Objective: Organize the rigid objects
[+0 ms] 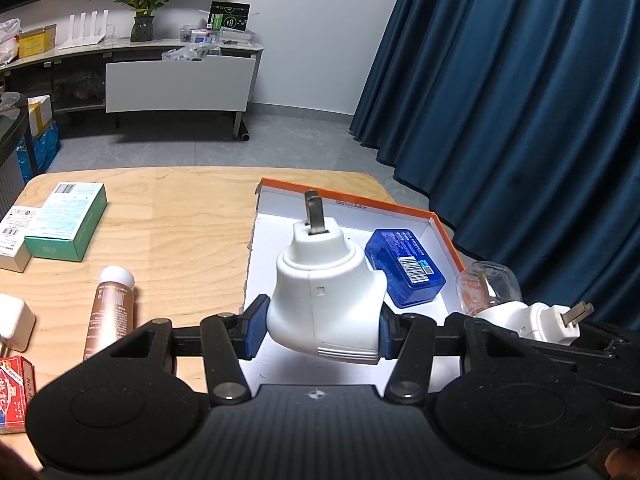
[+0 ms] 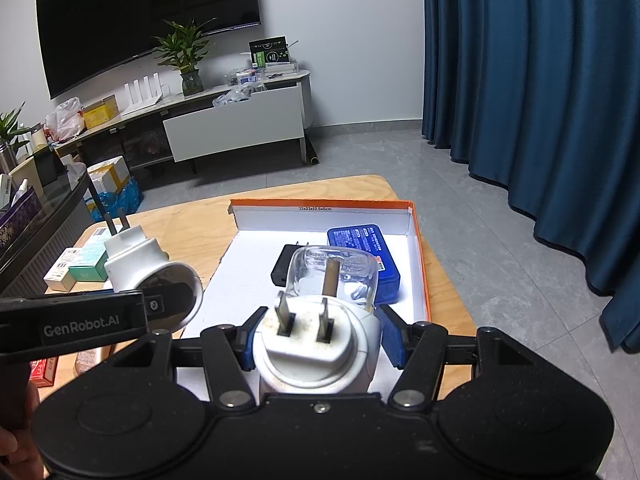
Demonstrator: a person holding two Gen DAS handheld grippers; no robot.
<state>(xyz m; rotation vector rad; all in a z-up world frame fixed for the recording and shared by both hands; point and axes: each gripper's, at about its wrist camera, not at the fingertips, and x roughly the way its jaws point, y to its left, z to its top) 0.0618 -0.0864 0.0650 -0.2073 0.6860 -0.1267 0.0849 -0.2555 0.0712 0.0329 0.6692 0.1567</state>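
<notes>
My left gripper is shut on a white plug-in device, prongs pointing away, held above the orange-rimmed white box. My right gripper is shut on a second white plug-in device with a clear bottle on its far end and its prongs facing the camera. It hangs over the box's near side. Inside the box lie a blue case and a black adapter. The left gripper's device shows left of the box in the right wrist view.
On the wooden table left of the box lie a teal box, a white box, a brown bottle with a white cap, a white charger and a red card pack. A blue curtain hangs to the right.
</notes>
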